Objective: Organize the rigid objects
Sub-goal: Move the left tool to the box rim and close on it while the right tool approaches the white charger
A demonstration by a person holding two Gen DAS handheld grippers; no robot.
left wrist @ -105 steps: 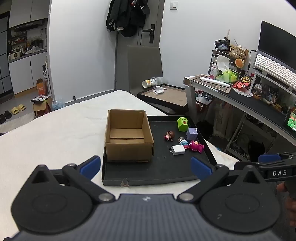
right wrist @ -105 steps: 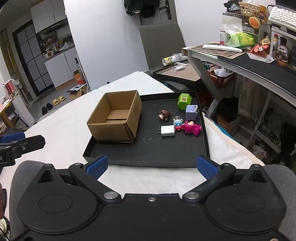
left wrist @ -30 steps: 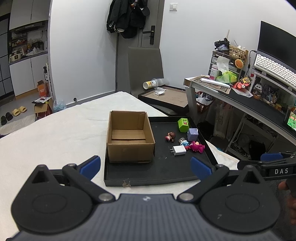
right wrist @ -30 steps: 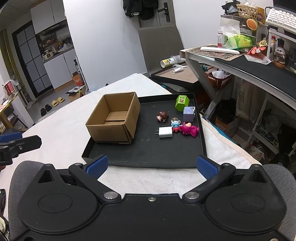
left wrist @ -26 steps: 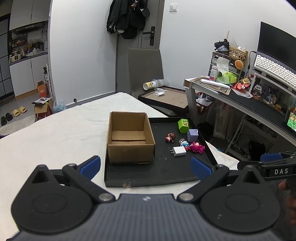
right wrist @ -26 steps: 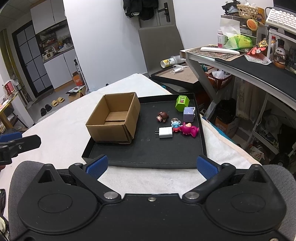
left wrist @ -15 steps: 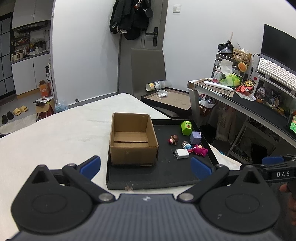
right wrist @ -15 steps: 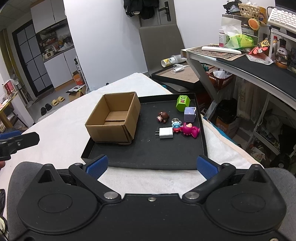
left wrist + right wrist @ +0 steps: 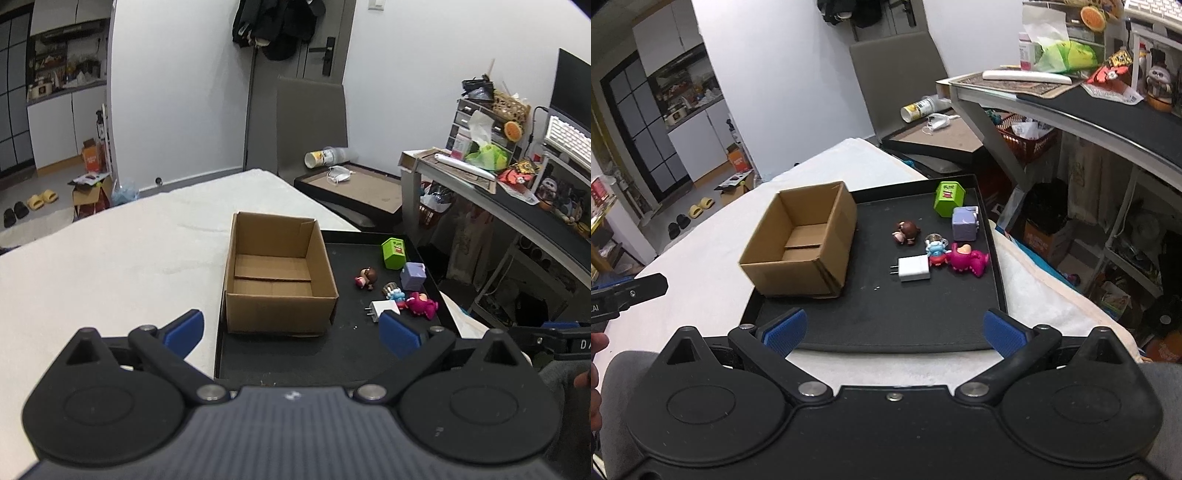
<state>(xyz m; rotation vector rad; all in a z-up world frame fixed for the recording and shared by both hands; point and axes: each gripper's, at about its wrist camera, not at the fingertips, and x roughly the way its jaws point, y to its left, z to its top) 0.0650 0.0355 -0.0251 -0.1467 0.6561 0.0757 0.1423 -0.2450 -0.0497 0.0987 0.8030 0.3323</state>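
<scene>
An open, empty cardboard box stands on the left side of a black tray. On the tray's right lie several small things: a green cube, a lilac cube, a brown figurine, a blue figurine, a pink figurine and a white charger. My left gripper is open and empty, short of the tray's near edge. My right gripper is open and empty above the tray's near edge.
The tray lies on a white cloth-covered table. A grey chair stands behind it. A cluttered desk with shelves is at the right. The left gripper also shows at the left edge of the right wrist view.
Both grippers have drifted a little; the right one has moved closer to the tray and tilted down. Both stay open. Nothing on the tray has moved.
</scene>
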